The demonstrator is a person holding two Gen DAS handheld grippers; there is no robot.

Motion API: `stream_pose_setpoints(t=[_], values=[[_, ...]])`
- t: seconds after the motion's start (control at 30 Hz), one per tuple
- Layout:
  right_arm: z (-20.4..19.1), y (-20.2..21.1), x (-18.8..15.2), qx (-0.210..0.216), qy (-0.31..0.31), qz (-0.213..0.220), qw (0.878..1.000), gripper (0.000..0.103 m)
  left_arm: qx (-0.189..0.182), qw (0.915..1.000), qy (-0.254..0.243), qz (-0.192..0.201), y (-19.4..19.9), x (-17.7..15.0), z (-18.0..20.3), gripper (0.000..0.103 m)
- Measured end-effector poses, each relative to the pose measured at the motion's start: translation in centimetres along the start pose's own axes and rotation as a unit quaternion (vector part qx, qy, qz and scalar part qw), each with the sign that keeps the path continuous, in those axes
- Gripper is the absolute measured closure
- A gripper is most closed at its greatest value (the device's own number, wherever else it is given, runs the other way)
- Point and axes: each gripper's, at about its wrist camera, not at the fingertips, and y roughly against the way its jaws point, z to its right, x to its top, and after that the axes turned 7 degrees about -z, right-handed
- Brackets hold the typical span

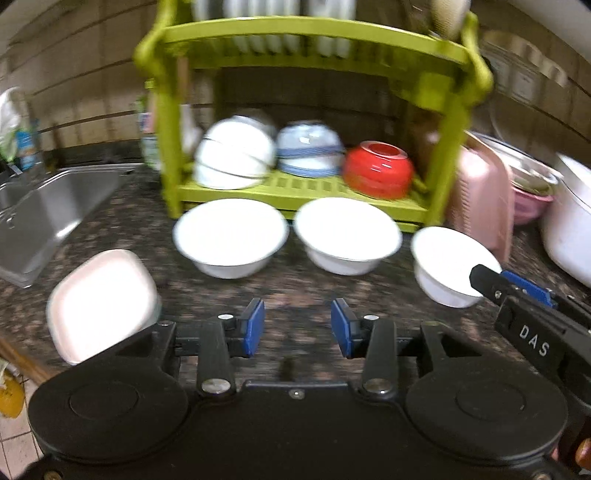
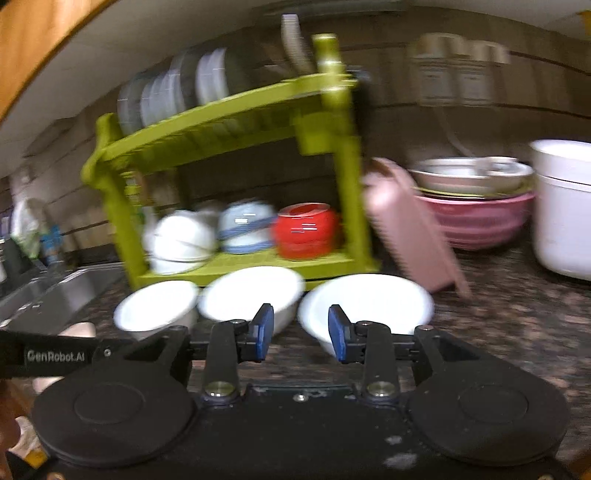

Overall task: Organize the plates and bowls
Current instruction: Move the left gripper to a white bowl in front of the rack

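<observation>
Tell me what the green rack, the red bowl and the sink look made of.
Rack: likely moulded plastic, uniform lime green, slatted shelves. Red bowl: probably glazed ceramic, with bright glossy highlights, though blur leaves it open. Sink: stainless steel, grey brushed sheen.

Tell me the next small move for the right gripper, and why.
Probably ease the right gripper forward so its open fingers straddle the near rim of the rightmost white bowl. That bowl sits right ahead of the fingers on the counter, nothing is held yet, and the green rack behind it has other bowls on its lower shelf.
</observation>
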Motion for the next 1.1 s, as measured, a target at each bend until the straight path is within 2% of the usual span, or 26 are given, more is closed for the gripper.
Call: stream_pose_setpoints(t=[0.17,0.3,0.47,0.63,0.87,1.0,1.1], values=[[4.4,0.0,-0.2,-0.046,-0.037,-0.022,0.998,0.062,-0.024,0.9993,-0.022,-0.019,-1.8,0.3,3.8,0.053],[6.9,-0.7,0.1,-0.061,-0.067,-0.052,0.995,0.055,-0.046,0.9979,-0.029,-0.037,-3.3,0.8,6.0,0.053],[8.5,-2.2,0.8,-0.076,-0.072,-0.086,0.991,0.053,-0.045,0.9962,-0.053,-0.052,-5.3,1.6,8.0,0.05],[9.2,-3.6,2.6,-0.07,-0.076,-0.101,0.989,0.052,-0.032,0.9951,-0.068,-0.064,-6.9,1.8,8.5,0.049],[9.4,-6.9,6.6,-0.054,-0.08,-0.095,0.991,0.052,-0.039,0.9944,-0.064,-0.074,-7.7,2.9,8.4,0.049],[9.9,-8.4,6.7,-0.047,-0.091,-0.094,0.99,0.052,-0.043,0.9945,-0.052,-0.08,-8.1,3.5,8.1,0.049],[10.5,-9.7,6.2,-0.04,-0.104,-0.112,0.987,0.052,-0.048,0.994,-0.044,-0.088,-8.3,3.7,7.9,0.049]])
